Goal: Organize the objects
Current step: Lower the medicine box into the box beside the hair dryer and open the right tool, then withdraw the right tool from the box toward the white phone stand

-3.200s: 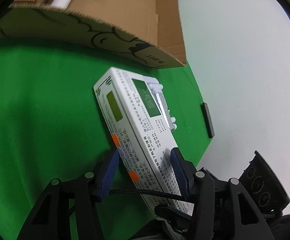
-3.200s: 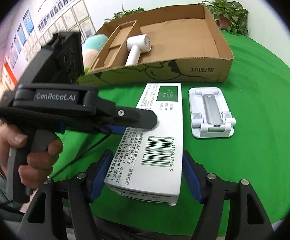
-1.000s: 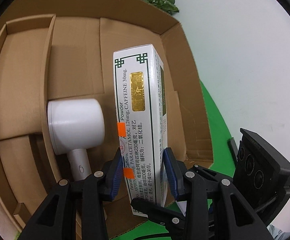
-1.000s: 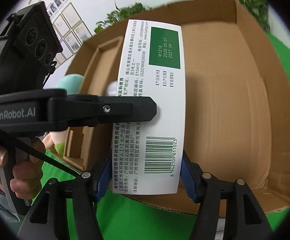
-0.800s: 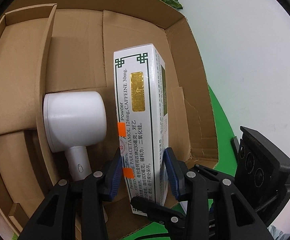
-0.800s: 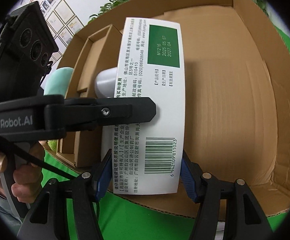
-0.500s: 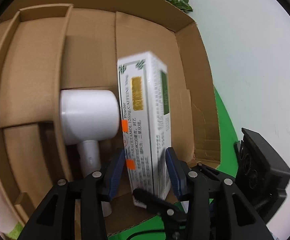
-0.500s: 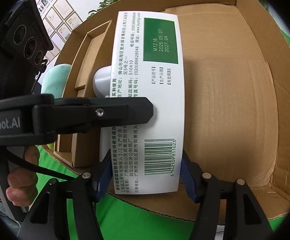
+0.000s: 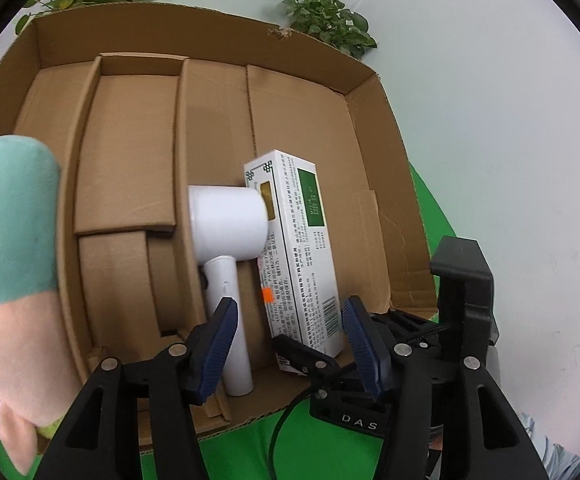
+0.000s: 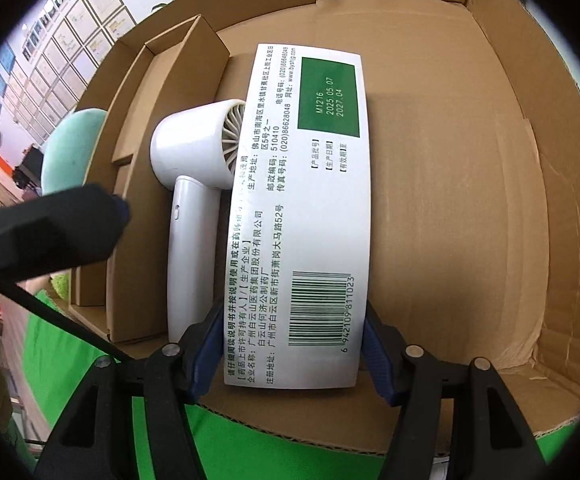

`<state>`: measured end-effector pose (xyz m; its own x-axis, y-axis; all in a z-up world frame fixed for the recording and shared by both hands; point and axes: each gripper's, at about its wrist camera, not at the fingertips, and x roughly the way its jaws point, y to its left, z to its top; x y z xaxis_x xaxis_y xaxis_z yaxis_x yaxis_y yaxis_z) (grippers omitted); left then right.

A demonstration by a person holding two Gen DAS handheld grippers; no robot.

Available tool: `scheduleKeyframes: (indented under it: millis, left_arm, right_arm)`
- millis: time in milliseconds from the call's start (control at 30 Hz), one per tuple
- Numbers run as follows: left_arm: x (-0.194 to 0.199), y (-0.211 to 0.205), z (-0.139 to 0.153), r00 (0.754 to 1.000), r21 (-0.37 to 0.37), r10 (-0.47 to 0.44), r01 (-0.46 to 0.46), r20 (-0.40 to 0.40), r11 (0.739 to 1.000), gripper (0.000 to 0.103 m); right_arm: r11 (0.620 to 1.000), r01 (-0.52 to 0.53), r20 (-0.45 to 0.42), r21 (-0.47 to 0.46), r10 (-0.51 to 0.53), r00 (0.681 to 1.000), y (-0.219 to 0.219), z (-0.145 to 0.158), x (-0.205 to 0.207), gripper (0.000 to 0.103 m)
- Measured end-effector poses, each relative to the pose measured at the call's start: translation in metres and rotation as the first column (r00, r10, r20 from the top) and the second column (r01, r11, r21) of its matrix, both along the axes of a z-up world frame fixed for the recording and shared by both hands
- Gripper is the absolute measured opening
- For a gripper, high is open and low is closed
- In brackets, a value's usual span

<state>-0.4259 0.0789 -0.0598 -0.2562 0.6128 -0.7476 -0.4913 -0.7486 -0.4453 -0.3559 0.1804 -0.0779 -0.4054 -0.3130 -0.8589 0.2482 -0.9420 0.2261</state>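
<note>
Two grippers, one box: left gripper (image 9: 290,334) has just spread off the medicine box (image 10: 302,216), now lying mid-frame in the cardboard tray (image 10: 490,160) beside the hair dryer (image 10: 194,184); right gripper (image 10: 292,346) pinches it. Placement nearly done.

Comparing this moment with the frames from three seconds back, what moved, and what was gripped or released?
The white medicine carton went from the green tablecloth into the brown cardboard box, beside the white hair dryer. The left gripper has just opened its jaws, let go and pulled back. The right gripper still clamps the carton's barcode end; the hair dryer stayed in place.
</note>
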Motion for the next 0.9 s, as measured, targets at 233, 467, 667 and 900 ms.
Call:
scheduleKeyframes:
  millis: [233, 467, 667, 900]
  left_arm:
    - [0.017, -0.024, 0.008, 0.994, -0.023, 0.063, -0.065, -0.094, 0.998, 0.053]
    - [0.048, -0.036, 0.03, 0.951, -0.044, 0.123, -0.141, -0.282, 0.989, 0.067]
    - [0.1, -0.032, 0.058, 0.788, -0.044, 0.236, -0.316, -0.568, 0.948, 0.103]
    - [0.147, -0.031, 0.059, 0.712, -0.098, 0.283, -0.442, -0.642, 0.891, 0.103]
  right_arm:
    - [1.0, -0.014, -0.043, -0.002, 0.014, 0.999, 0.007, 0.006, 0.017, 0.072]
    - [0.999, 0.02, -0.217, 0.046, -0.01, 0.976, 0.027, 0.029, 0.051, 0.087]
    - [0.993, 0.074, -0.424, 0.095, -0.027, 0.905, 0.027, 0.063, 0.088, 0.102]
    - [0.993, 0.114, -0.548, 0.019, -0.085, 0.832, 0.025, 0.078, 0.12, 0.102]
